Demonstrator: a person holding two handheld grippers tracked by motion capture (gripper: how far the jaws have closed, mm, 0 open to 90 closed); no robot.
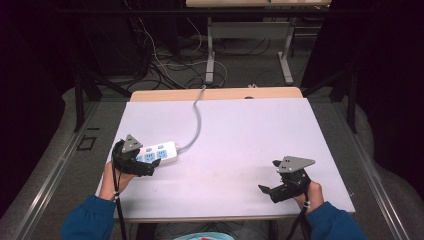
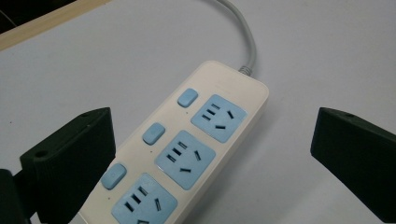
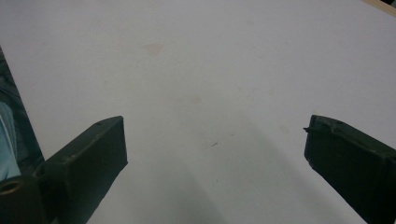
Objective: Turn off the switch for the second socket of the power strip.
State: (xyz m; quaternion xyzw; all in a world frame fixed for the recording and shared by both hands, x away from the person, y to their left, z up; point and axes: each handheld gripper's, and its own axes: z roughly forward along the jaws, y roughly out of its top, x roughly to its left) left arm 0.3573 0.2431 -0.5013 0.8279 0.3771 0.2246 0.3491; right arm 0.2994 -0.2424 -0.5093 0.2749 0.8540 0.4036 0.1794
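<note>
Step in hand: we judge a grasp of the power strip (image 2: 187, 154), lying near the table's (image 1: 240, 130) left edge.
Left gripper (image 1: 142, 167): jaws spread wide, straddling the strip; we centre before closing.
Right gripper (image 1: 272, 189): jaws spread, empty, over bare table.
Cord (image 1: 196, 117): runs far; we avoid tugging.
Markings: we read none.

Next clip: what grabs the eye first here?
A cream power strip with blue sockets and switches lies at the white table's left side, its grey cord running off the far edge. The left hand-held gripper sits open around its near end; the right hand-held gripper hangs open over bare tabletop.
</note>
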